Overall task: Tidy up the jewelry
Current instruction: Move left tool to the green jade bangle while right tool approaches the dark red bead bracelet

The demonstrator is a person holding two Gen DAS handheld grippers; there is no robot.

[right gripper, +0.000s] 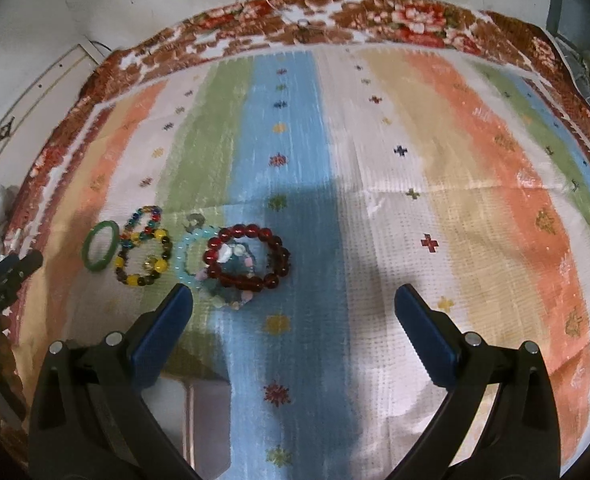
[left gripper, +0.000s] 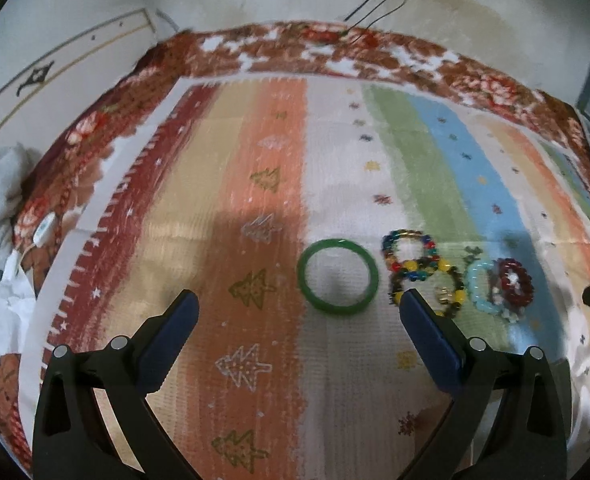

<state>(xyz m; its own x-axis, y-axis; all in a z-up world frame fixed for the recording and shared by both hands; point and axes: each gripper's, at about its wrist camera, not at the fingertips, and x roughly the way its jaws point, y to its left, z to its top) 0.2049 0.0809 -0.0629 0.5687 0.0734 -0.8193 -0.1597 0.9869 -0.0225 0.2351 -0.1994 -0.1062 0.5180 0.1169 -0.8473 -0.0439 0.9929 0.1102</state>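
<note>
A: What do the grippers hold?

B: Nothing. The left gripper point(left gripper: 299, 308) has its jaws spread wide above the mat point(left gripper: 199, 200), with bare cloth between the blue pads. The right gripper point(right gripper: 293, 302) is just as wide open, and empty too.

A: Where is the jewelry?

B: All in one row on the striped mat, toward its near edge. From the left wrist view the bangle point(left gripper: 338, 277) lies flat on the white stripe, alone, just beside the beaded pieces but not touching them as far as I can see.

A: And next to it?

B: A small rainbow bracelet point(left gripper: 409, 246), lying against a yellow-and-dark bracelet point(left gripper: 429, 286); the two overlap. The left gripper's right finger point(left gripper: 427, 332) hides part of the latter. Further right, a pale blue bracelet point(left gripper: 480, 289) and a dark red bracelet point(left gripper: 515, 282) lie together, the red one across the blue.

A: Does the other camera agree?

B: Yes. There the red one sits on the blue stripe, just ahead of the right gripper's left finger point(right gripper: 163, 332). A string of pale mixed stones point(right gripper: 231, 300) lies under it; how it runs I cannot tell.

A: Anything else?

B: A floral blanket point(left gripper: 335, 50) shows beyond the mat's far edge. The picture is blurred, so bead detail is unclear.
</note>
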